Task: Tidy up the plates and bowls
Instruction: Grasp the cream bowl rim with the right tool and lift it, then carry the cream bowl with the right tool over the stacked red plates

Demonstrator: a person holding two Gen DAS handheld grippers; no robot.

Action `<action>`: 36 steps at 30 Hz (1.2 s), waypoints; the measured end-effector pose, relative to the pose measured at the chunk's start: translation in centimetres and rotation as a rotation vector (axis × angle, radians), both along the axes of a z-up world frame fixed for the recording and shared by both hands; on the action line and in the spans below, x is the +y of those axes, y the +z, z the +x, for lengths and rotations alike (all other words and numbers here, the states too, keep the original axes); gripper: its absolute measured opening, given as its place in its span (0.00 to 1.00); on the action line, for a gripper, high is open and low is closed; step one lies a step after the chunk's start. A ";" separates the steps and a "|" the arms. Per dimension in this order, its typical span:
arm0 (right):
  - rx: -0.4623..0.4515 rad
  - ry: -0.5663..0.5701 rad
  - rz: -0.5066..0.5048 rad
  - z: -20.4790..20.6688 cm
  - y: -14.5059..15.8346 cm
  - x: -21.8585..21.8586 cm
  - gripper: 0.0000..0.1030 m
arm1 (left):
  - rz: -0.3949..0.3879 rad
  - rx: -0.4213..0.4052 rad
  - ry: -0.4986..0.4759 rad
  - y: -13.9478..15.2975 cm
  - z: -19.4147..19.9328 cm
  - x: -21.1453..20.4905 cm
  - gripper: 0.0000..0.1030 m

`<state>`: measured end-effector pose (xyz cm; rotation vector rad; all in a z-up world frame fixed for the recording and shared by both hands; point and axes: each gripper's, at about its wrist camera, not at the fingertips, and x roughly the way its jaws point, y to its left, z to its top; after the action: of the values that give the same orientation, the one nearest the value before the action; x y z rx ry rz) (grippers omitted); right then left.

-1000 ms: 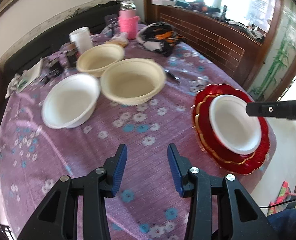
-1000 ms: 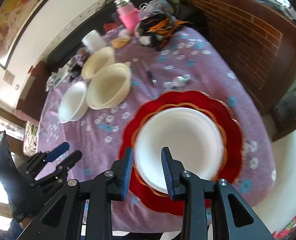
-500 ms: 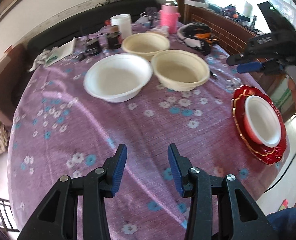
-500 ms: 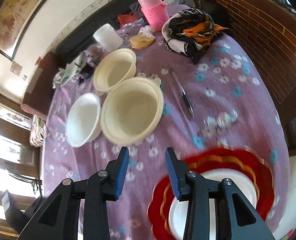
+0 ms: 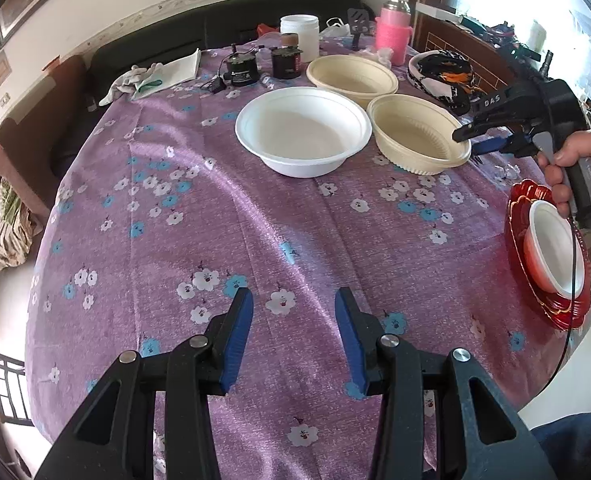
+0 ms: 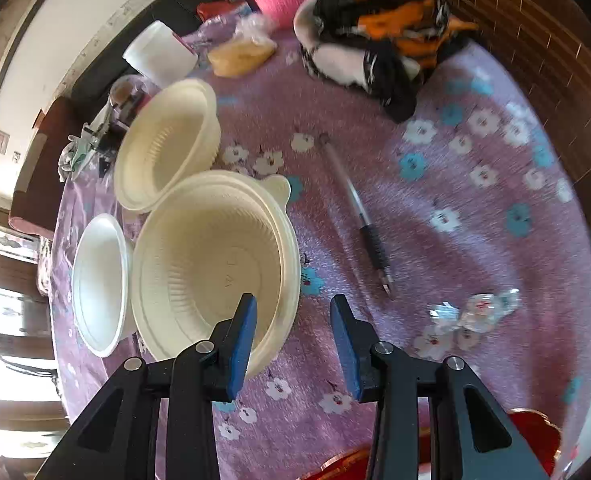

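On the purple flowered tablecloth stand a white bowl, a near cream bowl and a far cream bowl. A white bowl sits on a red plate at the right edge. My left gripper is open and empty over bare cloth near the front. My right gripper is open and empty, its left finger over the rim of the near cream bowl. The far cream bowl and white bowl show beside it.
A pen lies right of the cream bowls, with clear wrappers nearby. A black, white and orange cloth, a pink flask, a white jar and small dark gadgets crowd the far side.
My right gripper has moved away from the red plate to the near cream bowl's rim. My left gripper has drawn back and swung left, so more of the table shows.
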<state>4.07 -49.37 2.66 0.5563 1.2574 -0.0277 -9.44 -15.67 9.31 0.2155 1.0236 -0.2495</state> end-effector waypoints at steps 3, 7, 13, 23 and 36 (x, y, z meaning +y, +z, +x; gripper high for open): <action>0.020 0.019 0.008 0.4 -1.2 0.2 0.25 | 0.000 -0.001 0.001 0.0 0.1 0.0 0.40; 0.031 0.051 0.032 -0.2 -1.2 1.0 0.14 | -0.006 0.002 0.001 -0.1 0.5 -0.1 0.40; 0.081 0.175 0.129 -3.7 -1.1 4.3 0.11 | -0.032 -0.001 0.000 0.2 0.9 -0.2 0.40; 0.007 0.457 0.057 -9.5 1.7 12.9 0.17 | -0.071 0.036 0.019 -0.8 1.7 0.7 0.47; -0.041 0.277 0.055 -10.7 2.1 10.7 0.31 | -0.087 0.095 -0.048 -2.0 3.2 -1.1 0.56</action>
<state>-6.67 -38.63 4.76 0.4235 1.2883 0.2500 -6.26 -16.81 7.35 0.1508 1.1003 -0.3501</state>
